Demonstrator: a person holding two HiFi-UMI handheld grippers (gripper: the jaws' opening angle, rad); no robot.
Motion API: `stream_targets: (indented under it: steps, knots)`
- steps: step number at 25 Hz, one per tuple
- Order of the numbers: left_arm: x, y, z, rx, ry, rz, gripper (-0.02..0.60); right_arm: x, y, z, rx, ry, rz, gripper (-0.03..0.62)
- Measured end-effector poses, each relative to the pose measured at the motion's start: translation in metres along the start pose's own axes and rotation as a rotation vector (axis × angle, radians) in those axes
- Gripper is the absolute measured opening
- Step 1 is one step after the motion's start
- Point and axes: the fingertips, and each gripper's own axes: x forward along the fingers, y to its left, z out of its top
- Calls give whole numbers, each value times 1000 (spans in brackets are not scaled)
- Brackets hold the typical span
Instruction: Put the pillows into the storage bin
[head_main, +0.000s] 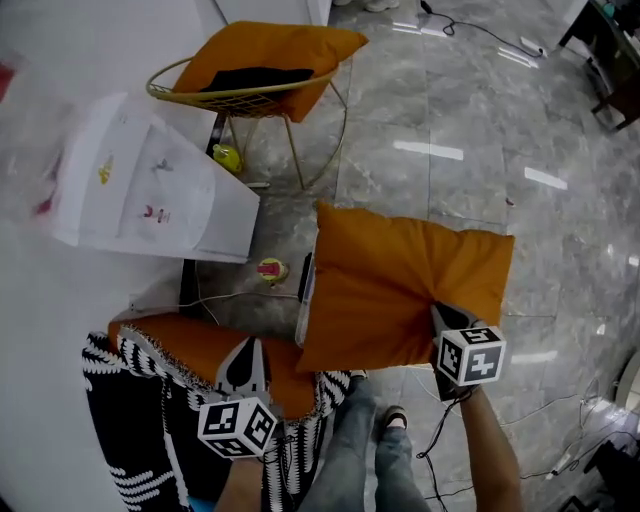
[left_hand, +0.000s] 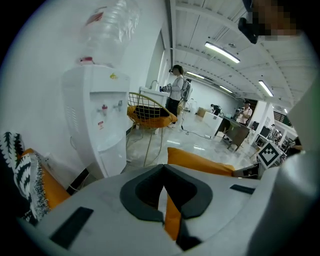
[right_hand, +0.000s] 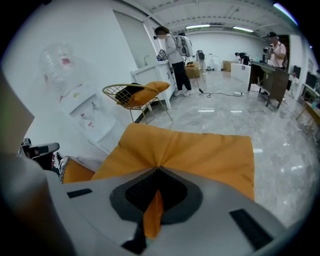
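The right gripper (head_main: 440, 312) is clamped on a corner fold of the orange pillow (head_main: 390, 290), which hangs at frame centre, well right of the patterned storage bin (head_main: 130, 420) at lower left. The left gripper (head_main: 246, 350) appears pinched on the second pillow (head_main: 190, 345) lying in the bin. Risk: a single-corner grip lets the pillow swing or slip. It may also catch the bin rim or jam against the blocking left gripper.
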Motion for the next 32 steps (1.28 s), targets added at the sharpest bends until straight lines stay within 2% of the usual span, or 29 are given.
stream_targets:
  steps: [8, 18, 32]
  knots:
    - [29, 0, -42, -19, 50, -18, 11, 38, -3, -25, 62, 4, -22, 5]
    - [43, 15, -47, 7, 63, -24, 11, 69, -5, -49, 6, 13, -31, 5]
    - [63, 15, -65, 0, 106, -21, 11, 96, -22, -58, 29, 47, -22, 5]
